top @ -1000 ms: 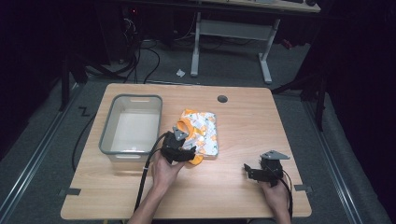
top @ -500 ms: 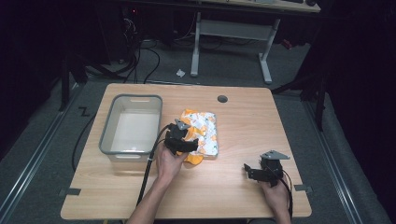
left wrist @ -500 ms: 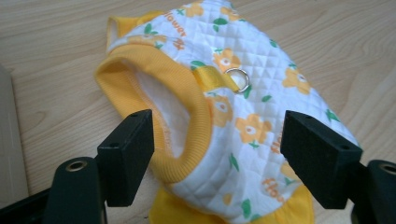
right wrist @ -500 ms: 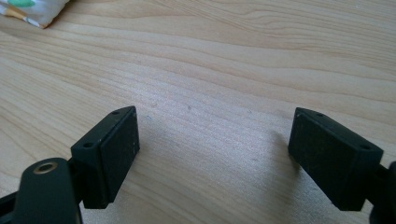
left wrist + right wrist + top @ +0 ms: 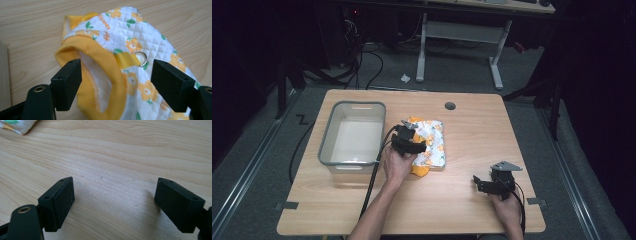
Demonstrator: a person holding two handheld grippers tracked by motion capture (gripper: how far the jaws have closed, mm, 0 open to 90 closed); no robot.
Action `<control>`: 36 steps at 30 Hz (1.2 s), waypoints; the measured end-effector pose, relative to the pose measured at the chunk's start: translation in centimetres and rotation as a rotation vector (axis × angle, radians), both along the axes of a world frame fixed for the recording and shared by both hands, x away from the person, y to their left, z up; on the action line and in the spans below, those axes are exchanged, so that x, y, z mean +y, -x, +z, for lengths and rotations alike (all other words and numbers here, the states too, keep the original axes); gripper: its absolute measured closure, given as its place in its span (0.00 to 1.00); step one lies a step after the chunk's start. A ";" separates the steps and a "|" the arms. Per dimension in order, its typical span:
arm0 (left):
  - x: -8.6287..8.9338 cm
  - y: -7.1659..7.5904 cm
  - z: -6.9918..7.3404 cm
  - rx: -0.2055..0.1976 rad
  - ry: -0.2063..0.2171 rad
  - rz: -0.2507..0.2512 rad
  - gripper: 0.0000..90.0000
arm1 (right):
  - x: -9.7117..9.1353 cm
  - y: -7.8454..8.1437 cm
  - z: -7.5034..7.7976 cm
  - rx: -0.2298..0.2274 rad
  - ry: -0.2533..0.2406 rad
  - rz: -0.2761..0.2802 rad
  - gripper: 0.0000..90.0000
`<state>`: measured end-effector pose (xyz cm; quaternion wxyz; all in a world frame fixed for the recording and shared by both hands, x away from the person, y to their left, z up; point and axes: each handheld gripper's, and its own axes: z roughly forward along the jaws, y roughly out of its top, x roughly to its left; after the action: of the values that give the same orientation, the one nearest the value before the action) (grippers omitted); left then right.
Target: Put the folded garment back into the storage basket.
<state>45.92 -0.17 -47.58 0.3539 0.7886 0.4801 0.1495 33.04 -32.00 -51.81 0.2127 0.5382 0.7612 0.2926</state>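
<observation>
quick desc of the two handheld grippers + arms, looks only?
Both grippers are black with blocky rectangular jaws. The left gripper trails a black cable toward the table's near edge. The right gripper carries a grey three-cornered plate on top. Forearms are bare, no sleeves in view.

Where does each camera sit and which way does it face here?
High view: fixed above the person's side, looking forward and down on the table; both forearms enter from below, with the left claw over the flowered garment and the right claw beside the grey bin.
Left gripper view: rides the left claw, looking along its open jaws at the garment's yellow collar.
Right gripper view: rides the right claw, facing bare wood.
Shared: the garment appears in all three, as a corner in the right gripper view.
</observation>
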 end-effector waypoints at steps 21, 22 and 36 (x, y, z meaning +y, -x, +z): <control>0.0 -2.6 -4.0 0.123 -0.072 0.071 0.24 | 0.0 0.0 0.0 0.000 0.000 0.000 0.18; -0.1 -2.6 -4.1 0.113 -0.082 0.067 0.24 | 0.0 0.0 0.0 0.000 0.000 -0.001 0.18; -1.0 -2.3 -3.5 0.123 -0.071 -0.029 0.66 | 0.0 0.0 0.0 0.000 0.000 -0.001 0.18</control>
<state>48.20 -1.13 -51.04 0.2977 0.8152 0.4840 0.1123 33.03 -32.00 -51.82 0.2129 0.5384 0.7611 0.2924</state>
